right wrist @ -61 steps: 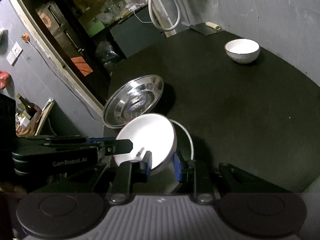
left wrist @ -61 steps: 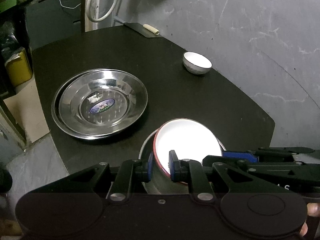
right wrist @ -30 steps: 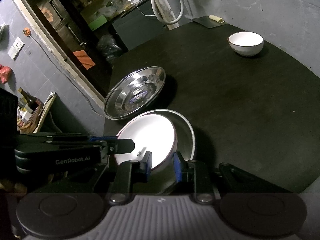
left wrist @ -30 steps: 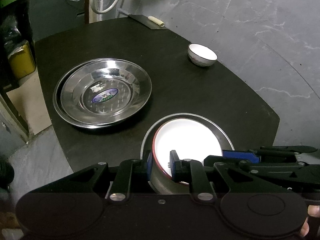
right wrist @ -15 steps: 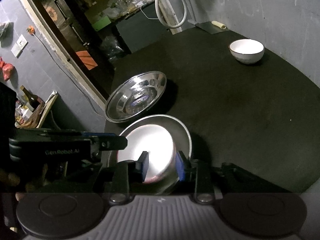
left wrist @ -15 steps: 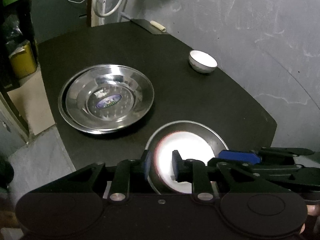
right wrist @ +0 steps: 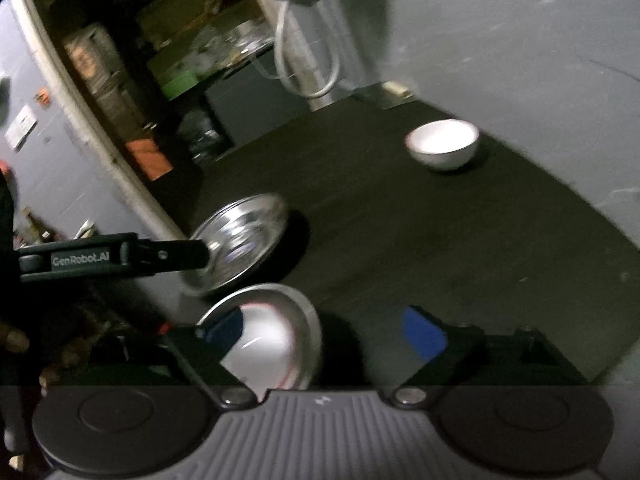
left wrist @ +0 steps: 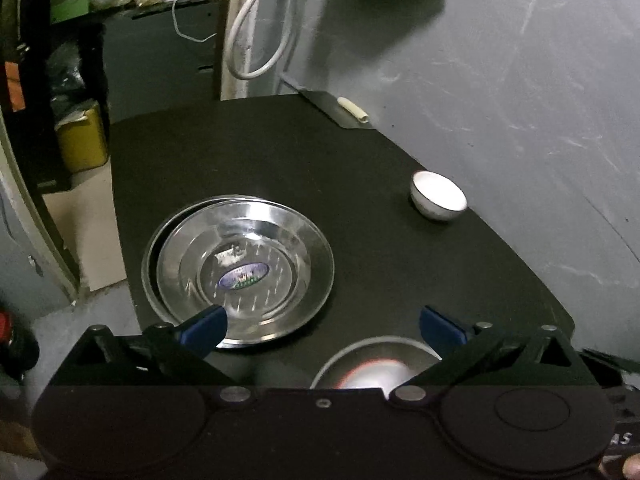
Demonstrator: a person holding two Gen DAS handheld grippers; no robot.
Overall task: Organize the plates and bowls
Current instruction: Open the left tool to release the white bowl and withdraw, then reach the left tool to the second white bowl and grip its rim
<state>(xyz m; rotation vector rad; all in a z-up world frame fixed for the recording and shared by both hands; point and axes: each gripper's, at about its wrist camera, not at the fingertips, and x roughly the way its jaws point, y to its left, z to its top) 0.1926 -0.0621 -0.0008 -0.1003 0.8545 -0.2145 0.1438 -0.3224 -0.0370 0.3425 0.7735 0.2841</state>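
A white plate with a red rim [left wrist: 376, 376] lies inside a steel plate [left wrist: 384, 345] at the near edge of the black table [left wrist: 360, 240]; both also show in the right wrist view, the white plate [right wrist: 264, 344] and the steel plate [right wrist: 304, 316]. Two stacked steel plates [left wrist: 244, 264] sit to the left, also visible in the right wrist view [right wrist: 240, 240]. A small white bowl [left wrist: 438, 200] stands at the far right, seen again in the right wrist view [right wrist: 442, 144]. My left gripper [left wrist: 320, 324] is open and empty above the near plates. My right gripper [right wrist: 324, 328] is open and empty.
A knife with a pale handle [left wrist: 352, 109] lies at the table's far edge by the grey wall. A white hose loop [left wrist: 256, 40] hangs behind the table. A yellow box [left wrist: 82, 140] stands on the floor at the left, under cluttered shelves.
Both grippers have opened and let go of the white plate, which now lies in the near steel plate. Both grippers have pulled back and up; the right view is blurred by motion.
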